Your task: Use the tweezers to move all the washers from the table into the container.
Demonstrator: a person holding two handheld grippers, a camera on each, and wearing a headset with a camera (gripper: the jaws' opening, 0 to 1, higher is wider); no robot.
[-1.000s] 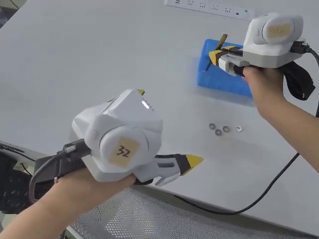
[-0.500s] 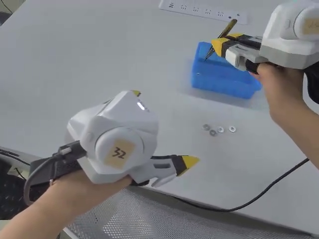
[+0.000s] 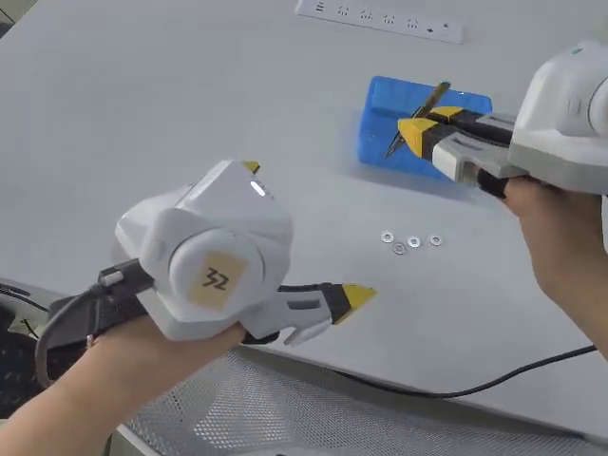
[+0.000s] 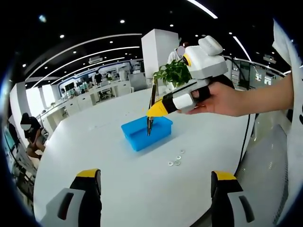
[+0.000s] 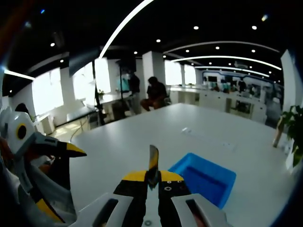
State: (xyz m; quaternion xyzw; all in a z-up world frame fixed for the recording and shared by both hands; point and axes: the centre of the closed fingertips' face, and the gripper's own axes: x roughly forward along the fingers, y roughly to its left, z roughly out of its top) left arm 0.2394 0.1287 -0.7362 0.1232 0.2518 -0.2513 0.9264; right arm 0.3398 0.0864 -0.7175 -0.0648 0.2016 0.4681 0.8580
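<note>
The left gripper (image 3: 304,233) and right gripper (image 3: 415,131) are rounded white shells with black jaws tipped yellow. A tan sticker (image 3: 217,278) on the left reads 32. A black cable (image 3: 66,318) trails from it.

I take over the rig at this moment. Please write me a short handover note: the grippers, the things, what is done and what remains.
Left gripper: open, holds nothing, low at the near edge of the table.
Right gripper: shut on the tweezers, tips pointing down above the blue container.
Washers: four lie in a small cluster on the table, on the near side of the container.
Done: the tweezers are in hand. Whether any washer is already in the container is too small to tell.
Left: lift the four washers one by one and drop them in.
</note>
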